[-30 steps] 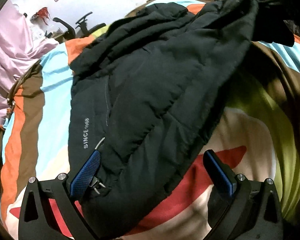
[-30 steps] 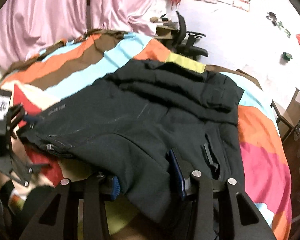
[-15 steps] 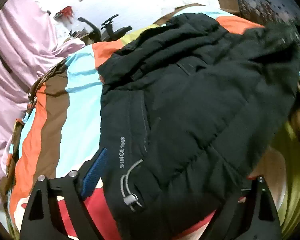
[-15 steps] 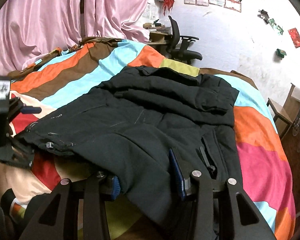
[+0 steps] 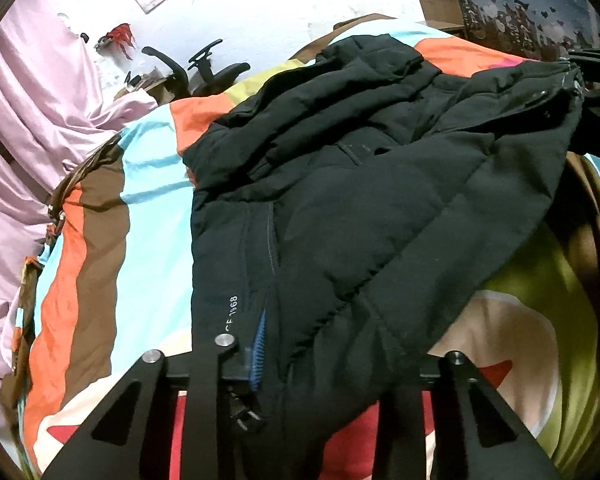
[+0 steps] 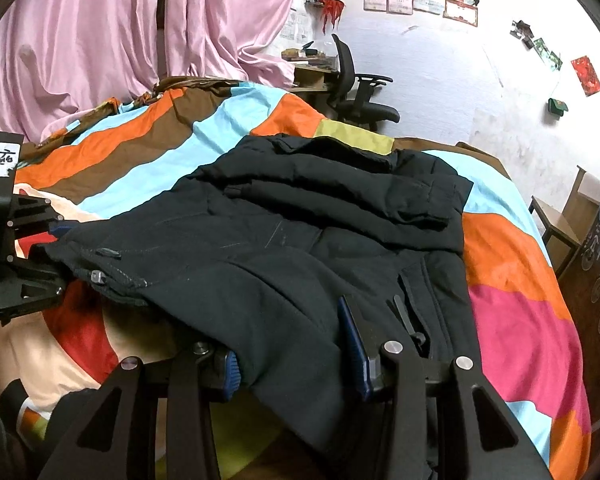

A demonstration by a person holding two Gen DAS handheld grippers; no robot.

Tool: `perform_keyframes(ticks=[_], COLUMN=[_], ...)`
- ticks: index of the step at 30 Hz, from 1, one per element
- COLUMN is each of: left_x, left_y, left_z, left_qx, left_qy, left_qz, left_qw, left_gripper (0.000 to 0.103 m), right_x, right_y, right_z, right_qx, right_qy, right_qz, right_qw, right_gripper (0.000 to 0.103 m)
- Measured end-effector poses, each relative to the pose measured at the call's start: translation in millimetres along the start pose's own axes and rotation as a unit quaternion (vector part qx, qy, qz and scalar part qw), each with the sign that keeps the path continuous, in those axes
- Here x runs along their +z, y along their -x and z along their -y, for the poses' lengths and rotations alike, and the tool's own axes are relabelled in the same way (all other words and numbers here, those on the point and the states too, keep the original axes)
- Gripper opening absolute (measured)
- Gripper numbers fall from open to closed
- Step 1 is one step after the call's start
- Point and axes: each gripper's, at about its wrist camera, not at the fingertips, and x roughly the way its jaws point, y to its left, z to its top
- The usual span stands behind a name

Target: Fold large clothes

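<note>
Black jacket (image 6: 300, 248) spread on striped bed cover (image 6: 148, 152). Left tongs (image 5: 320, 340) pinching its hem at one corner; right tongs (image 6: 296, 344) clamped on hem at other corner.

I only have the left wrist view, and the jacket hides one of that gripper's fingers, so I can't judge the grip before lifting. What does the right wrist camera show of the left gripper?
Observer: The left gripper has a corner of the black jacket's hem between its fingers, lifted off the striped bedspread.
Operator: And the right gripper's grip?
Observer: The right gripper holds the hem further along; thick fabric fills the gap between its two blue pads.
Operator: Any sleeve hanging loose?
Observer: None that I can see; one sleeve lies folded across the far part of the jacket.
</note>
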Motion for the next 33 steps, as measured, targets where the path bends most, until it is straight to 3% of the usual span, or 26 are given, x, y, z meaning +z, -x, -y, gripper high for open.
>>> perform_keyframes(ticks=[11, 15, 18, 23, 27, 33], left_x=[6, 13, 22, 36, 47, 102], left_y=[7, 8, 11, 24, 28, 29], left_z=[-6, -11, -17, -16, -32, -79], left_qx=[-0.007, -0.009, -0.024, -0.019, -0.024, -0.019], left_qy=[0.001, 0.005, 0.011, -0.002, 0.014, 0.053], left_qz=[0.010, 0.011, 0.016, 0.037, 0.031, 0.037], left_qw=[0.9999, 0.9999, 0.9995, 0.9991, 0.9991, 0.9977], left_gripper=[0.015, 0.013, 0.012, 0.010, 0.009, 0.009], right_x=[1, -3, -15, -32, -13, 70], right_y=[1, 0, -1, 9, 20, 24], right_z=[2, 3, -2, -7, 5, 26], right_qx=[0.003, 0.004, -0.004, -0.009, -0.005, -0.011], right_qy=[-0.003, 0.007, 0.054, 0.096, 0.068, 0.104], right_qz=[-0.005, -0.032, -0.066, -0.089, -0.058, 0.002], right_qw=[1.000, 0.999, 0.996, 0.991, 0.996, 0.995], right_gripper=[0.040, 0.048, 0.052, 0.015, 0.011, 0.010])
